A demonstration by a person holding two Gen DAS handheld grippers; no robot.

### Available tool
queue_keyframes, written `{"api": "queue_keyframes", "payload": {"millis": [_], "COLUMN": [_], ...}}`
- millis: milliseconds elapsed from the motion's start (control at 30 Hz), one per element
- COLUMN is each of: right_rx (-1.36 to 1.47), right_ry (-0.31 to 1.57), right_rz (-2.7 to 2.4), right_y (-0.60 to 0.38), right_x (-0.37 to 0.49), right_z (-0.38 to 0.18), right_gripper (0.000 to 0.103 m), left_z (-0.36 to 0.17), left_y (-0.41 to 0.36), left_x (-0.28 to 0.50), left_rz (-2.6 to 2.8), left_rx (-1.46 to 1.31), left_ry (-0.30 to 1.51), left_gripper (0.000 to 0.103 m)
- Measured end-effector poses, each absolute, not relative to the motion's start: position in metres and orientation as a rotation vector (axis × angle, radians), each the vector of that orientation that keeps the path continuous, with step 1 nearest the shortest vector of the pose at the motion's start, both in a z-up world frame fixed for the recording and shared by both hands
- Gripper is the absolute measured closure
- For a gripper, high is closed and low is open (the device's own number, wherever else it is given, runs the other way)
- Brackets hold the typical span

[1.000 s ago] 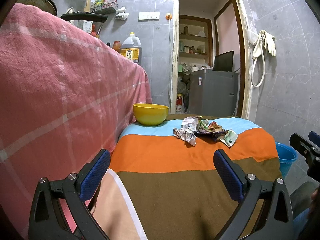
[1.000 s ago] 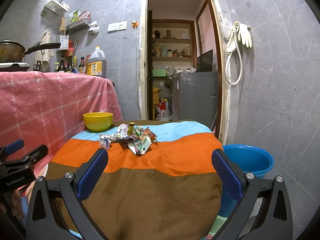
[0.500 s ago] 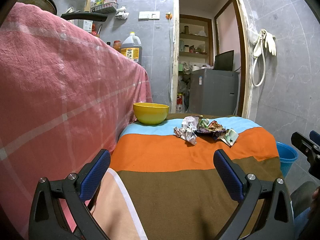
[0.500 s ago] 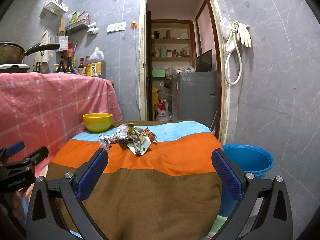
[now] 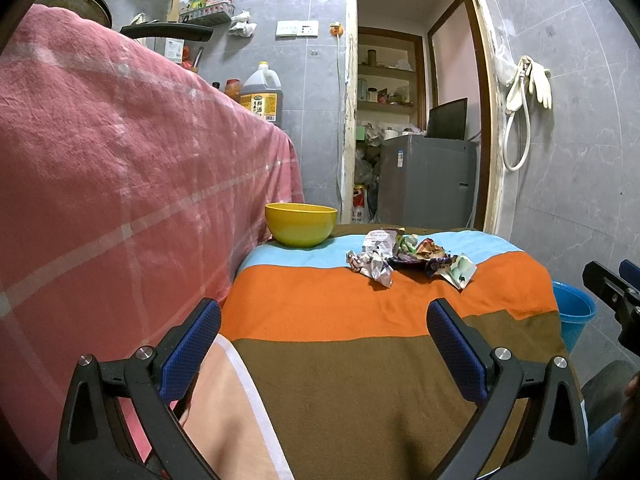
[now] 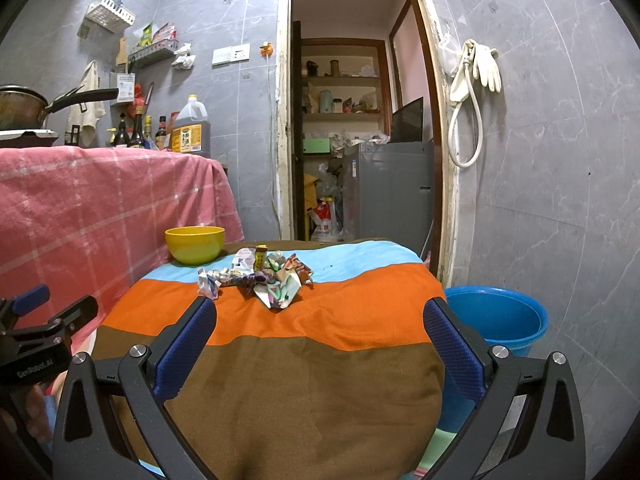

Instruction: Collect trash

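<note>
1. Left gripper (image 5: 324, 344) and right gripper (image 6: 320, 344) hover level over the near end of the striped table (image 6: 304, 392), jaws wide, nothing held.
2. Trash pile (image 6: 260, 276) sits at the far end, right of the yellow bowl (image 6: 195, 245).
3. Basically unchanged from a second ago.

Wrappers (image 6: 256, 276) on table (image 6: 320, 380), bowl (image 6: 195, 245) left, bucket (image 6: 496, 316) right.

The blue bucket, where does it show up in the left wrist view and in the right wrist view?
Left wrist view: the blue bucket peeks out at the right edge, mostly hidden behind the striped table.
Right wrist view: the blue bucket sits in full view at lower right, on the floor beside the table.
Shared landmark: the yellow bowl at the table's far left corner.
</note>
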State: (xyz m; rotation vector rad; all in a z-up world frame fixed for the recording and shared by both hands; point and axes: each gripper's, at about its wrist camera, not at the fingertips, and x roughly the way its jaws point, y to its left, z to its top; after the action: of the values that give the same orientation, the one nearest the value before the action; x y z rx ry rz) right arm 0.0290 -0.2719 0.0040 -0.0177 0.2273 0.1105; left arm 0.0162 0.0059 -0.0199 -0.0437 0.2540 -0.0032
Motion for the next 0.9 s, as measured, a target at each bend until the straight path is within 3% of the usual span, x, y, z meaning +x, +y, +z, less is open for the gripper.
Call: {"api": "queue_keyframes", "payload": {"millis": [900], "right_rx": [-0.011], "right_ry": [0.237], "right_rz": [0.119], "right_y": [-0.278], "right_x": [0.044], "right_z": [-0.003], "right_gripper": [0.0], "left_z": [-0.019], "left_y": [-0.012], "left_x": [0.038], "left_rz": [-0.009], "left_rx": [-0.007], "left_ry": [0.322], "left_gripper": [0.002]}}
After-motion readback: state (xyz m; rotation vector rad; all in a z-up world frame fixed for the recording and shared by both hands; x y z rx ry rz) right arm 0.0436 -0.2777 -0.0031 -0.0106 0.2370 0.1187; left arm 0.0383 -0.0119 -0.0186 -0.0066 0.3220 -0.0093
